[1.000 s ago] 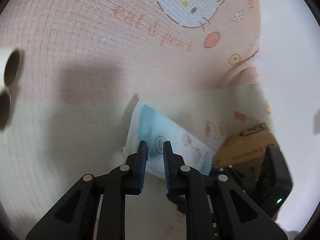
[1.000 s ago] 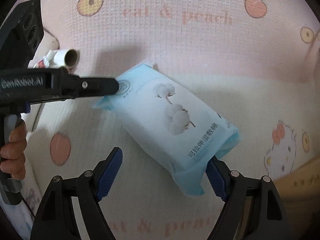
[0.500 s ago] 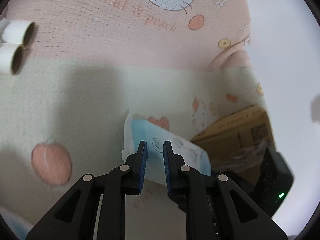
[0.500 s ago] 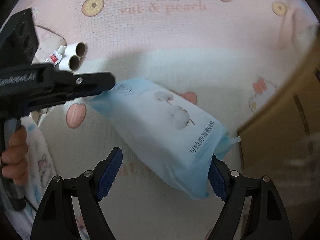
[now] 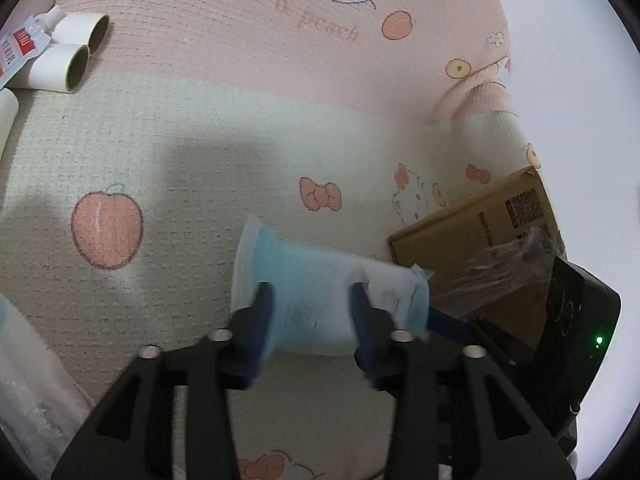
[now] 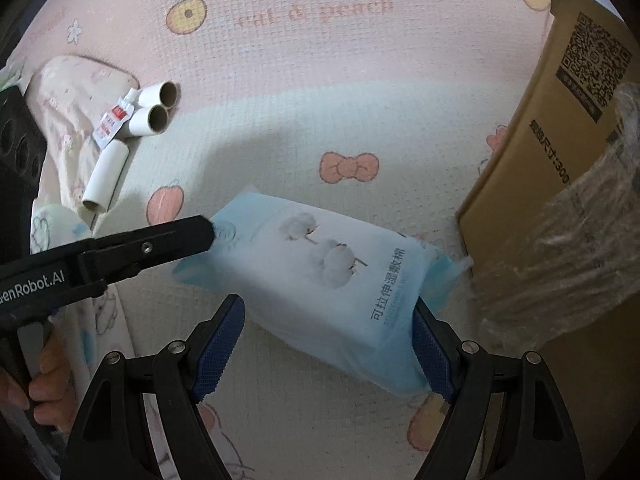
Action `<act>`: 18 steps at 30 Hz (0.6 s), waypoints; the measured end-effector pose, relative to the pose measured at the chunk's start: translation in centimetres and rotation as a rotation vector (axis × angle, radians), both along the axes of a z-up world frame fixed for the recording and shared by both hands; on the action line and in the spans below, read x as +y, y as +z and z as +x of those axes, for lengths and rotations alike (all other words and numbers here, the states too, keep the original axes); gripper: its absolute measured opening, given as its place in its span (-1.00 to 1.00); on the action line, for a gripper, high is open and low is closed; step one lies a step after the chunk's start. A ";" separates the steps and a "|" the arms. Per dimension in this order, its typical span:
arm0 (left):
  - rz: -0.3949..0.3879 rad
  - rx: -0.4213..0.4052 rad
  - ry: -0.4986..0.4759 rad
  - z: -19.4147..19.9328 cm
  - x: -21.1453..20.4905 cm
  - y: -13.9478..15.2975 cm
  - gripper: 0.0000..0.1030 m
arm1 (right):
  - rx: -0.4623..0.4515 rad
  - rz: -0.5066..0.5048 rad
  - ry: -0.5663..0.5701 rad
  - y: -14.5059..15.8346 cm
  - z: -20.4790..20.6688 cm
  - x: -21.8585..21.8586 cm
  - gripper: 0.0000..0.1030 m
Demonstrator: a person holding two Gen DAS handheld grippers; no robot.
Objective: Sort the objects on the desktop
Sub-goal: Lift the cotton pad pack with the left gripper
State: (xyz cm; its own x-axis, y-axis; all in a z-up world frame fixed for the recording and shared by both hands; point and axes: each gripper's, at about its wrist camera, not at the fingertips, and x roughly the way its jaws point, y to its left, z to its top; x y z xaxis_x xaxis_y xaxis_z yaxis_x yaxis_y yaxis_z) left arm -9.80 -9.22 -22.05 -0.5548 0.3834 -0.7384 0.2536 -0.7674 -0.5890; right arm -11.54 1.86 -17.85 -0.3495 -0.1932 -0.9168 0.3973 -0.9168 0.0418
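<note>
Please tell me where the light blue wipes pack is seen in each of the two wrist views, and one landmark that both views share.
Left wrist: the wipes pack is low centre, between the opening jaws of the left gripper.
Right wrist: the pack is at centre, lower part.
Shared landmark: the cardboard box, right of the pack in both views.

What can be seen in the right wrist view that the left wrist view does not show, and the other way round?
Only the right wrist view shows the printed cotton picture on the blue wipes pack, a person's hand on the left claw's handle, and the third paper tube.

Only the left wrist view shows the left claw's jaws opening, the pack's end between them, and a green light on the right claw's body.

Both show the pack, two paper tubes, the cardboard box and the cartoon cloth.
</note>
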 end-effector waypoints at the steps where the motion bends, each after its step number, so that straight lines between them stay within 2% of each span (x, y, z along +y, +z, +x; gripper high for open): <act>1: -0.004 -0.003 0.018 0.2 -0.1 0.0 0.28 | -0.011 0.000 0.006 0.1 0.3 0.3 0.55; 5: 0.045 0.012 0.120 1.0 -1.9 0.1 0.32 | -0.058 -0.053 -0.015 0.1 0.2 0.8 0.55; 10: 0.167 0.046 0.225 1.4 -4.2 -0.6 0.32 | -0.082 -0.110 -0.056 0.8 -0.7 1.7 0.55; 18: 0.136 0.042 0.139 -0.5 -3.0 -0.8 0.32 | -0.076 -0.108 -0.013 1.5 -1.0 1.6 0.55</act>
State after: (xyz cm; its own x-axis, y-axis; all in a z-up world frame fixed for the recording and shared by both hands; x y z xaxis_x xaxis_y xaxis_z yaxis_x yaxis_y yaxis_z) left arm -10.33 -12.22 -22.80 -0.6383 0.3954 -0.6605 0.3247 -0.6396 -0.6968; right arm -12.50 3.46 -16.31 -0.2824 -0.2882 -0.9150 0.3776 -0.9102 0.1702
